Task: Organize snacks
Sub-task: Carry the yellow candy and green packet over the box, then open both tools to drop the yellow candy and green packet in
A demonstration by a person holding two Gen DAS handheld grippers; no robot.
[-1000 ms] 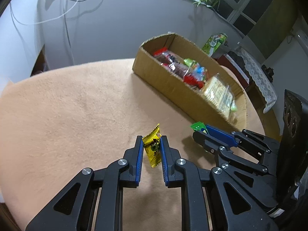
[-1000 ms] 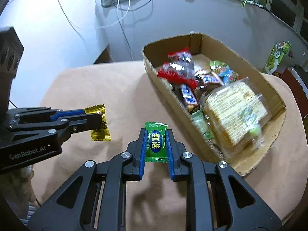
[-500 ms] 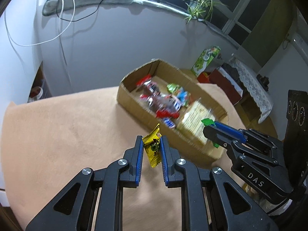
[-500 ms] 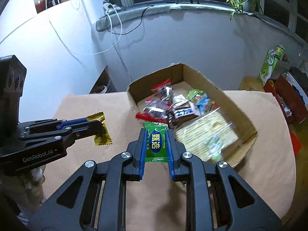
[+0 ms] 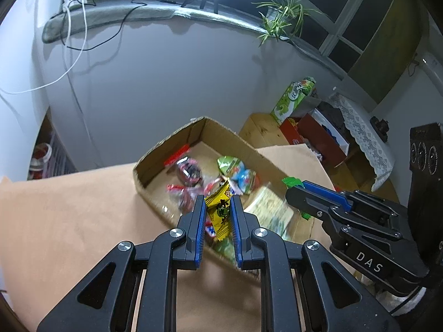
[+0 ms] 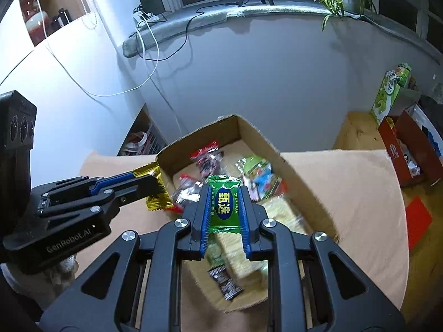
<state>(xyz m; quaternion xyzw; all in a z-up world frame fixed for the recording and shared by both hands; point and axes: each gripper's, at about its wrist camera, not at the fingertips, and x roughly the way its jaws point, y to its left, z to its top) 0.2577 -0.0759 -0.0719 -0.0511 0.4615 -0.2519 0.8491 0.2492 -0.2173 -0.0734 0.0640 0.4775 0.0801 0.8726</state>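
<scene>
So from the left wrist cam, the left gripper (image 5: 217,207) has its blue-padded fingers (image 5: 200,227) clamped on a yellow candy packet (image 5: 220,213), which sits upright right between the pads, top corner poking out past the tips and bottom edge hanging down toward the palm. It's held up in the air over the near wall of the cardboard box (image 5: 155,146), and the box is sitting on a tan tablecloth (image 5: 69,207) with a jumble of wrapped snacks (image 5: 188,168) inside. Off to the right you can see the right gripper (image 5: 293,186) with a bit of green wrapper (image 5: 289,181) sticking out past its tips. Switching to the right wrist cam: the right gripper (image 6: 224,207) is pinched narrow on a green candy packet (image 6: 223,207), flat face toward the camera, squeezed by its two side edges, top frill above the fingertips. It's over the box (image 6: 290,171) too, above a big pale cracker pack (image 6: 282,210). The left gripper (image 6: 155,182) comes in from the left, the yellow packet (image 6: 157,193) at its tips just by the box's left wall.
</scene>
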